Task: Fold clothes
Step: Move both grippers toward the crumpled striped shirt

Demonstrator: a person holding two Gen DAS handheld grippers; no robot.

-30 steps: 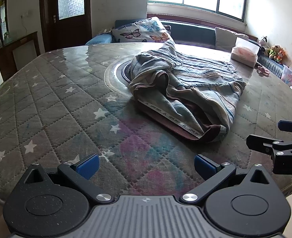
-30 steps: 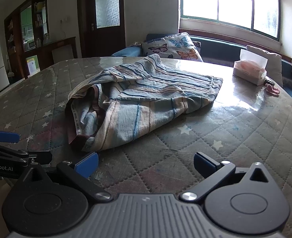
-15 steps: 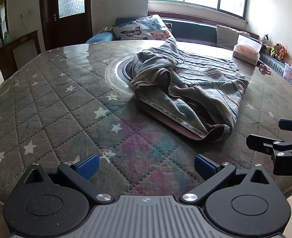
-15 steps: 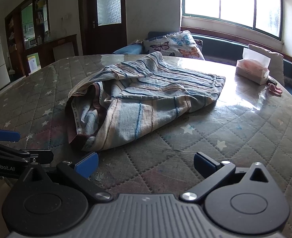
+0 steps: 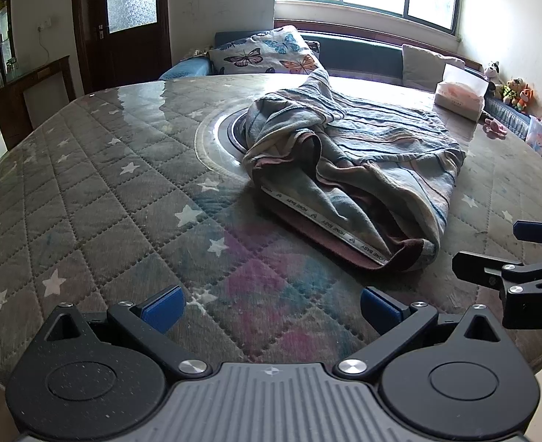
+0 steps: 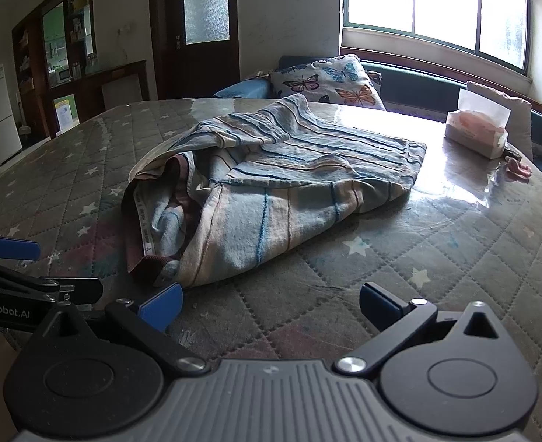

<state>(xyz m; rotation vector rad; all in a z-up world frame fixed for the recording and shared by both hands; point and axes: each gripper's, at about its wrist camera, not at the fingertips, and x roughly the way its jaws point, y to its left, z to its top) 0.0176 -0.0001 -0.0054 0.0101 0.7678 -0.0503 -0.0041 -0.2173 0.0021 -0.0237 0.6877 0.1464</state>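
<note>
Tongs point(image 5: 271, 307) agape, low by garment point(image 5: 352, 169).

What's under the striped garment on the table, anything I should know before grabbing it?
The striped garment partly covers a round inset in the table; only the inset's left arc shows. Whatever else lies beneath is hidden by cloth.

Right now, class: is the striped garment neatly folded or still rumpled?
Rumpled: the striped garment lies bunched on the table, its waistband gaping open.
</note>
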